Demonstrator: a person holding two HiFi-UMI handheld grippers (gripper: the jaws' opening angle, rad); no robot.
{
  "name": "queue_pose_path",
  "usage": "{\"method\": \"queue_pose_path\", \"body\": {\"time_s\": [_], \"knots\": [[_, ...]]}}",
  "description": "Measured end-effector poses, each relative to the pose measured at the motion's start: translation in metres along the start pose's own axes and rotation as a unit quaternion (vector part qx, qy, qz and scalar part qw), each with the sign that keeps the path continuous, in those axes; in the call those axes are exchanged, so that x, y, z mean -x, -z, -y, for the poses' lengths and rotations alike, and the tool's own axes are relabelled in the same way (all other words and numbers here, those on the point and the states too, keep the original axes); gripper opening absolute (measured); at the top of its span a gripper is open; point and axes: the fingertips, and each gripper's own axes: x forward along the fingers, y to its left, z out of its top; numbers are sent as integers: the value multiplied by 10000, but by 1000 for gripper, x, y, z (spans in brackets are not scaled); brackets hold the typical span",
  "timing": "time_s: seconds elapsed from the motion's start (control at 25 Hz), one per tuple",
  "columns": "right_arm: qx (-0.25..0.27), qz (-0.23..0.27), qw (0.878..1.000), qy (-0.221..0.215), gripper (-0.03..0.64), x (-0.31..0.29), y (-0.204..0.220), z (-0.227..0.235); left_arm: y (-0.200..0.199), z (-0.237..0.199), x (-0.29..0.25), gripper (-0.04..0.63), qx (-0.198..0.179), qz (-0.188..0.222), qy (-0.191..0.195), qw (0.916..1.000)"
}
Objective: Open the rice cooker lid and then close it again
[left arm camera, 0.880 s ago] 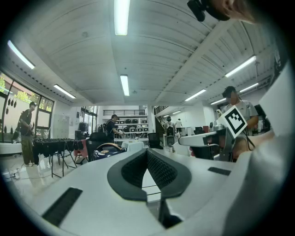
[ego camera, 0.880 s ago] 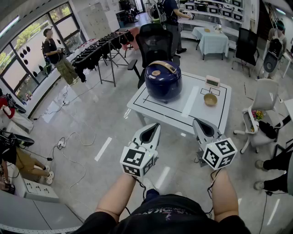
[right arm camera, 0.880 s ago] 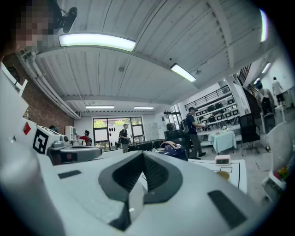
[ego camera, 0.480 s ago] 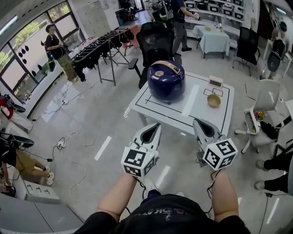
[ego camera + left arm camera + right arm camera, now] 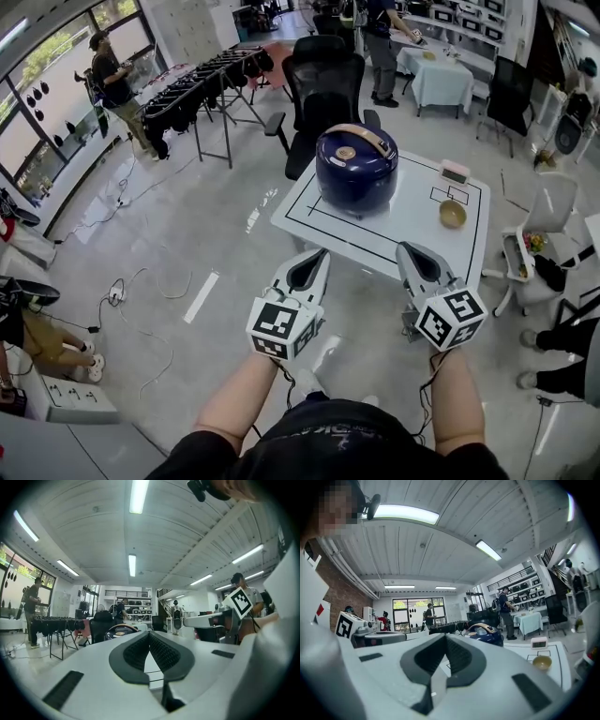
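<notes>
A dark blue rice cooker [image 5: 356,170] with a tan handle stands on the white table [image 5: 398,234], its lid down. It also shows small in the left gripper view as the rice cooker [image 5: 118,632] and in the right gripper view as the rice cooker [image 5: 487,634]. My left gripper [image 5: 317,255] is held level short of the table's near edge, jaws shut with nothing between them. My right gripper [image 5: 406,249] hangs beside it, also shut and empty, over the table's near edge.
A small wooden bowl [image 5: 453,214] and a small pink timer [image 5: 456,172] sit at the table's right side. A black office chair [image 5: 321,80] stands behind the table. A clothes rack [image 5: 192,89] is at the left, a white chair [image 5: 547,234] at the right. People stand far off.
The table and the rice cooker have come a little closer and shifted right in the head view. Both grippers keep their place in the view and stay shut.
</notes>
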Motion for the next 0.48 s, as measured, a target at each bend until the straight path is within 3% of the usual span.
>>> {"method": "queue_pose_path", "body": {"time_s": [0.28,0.32,0.44,0.48], "knots": [[-123,13,9998,127,15,-54,4,-12,2,-58,-11,12,49,16,207,9998],[-129,14,9998,150,25,-61,5,-14,2,-65,-12,47,47,12,241,9997],[-115,48,9995,300,76,-75,4,-17,6,-79,-15,252,-44,-95,386,9992],[-111,76,9992,376,100,-78,3,-17,7,-83,-16,275,-99,-133,429,9989]]}}
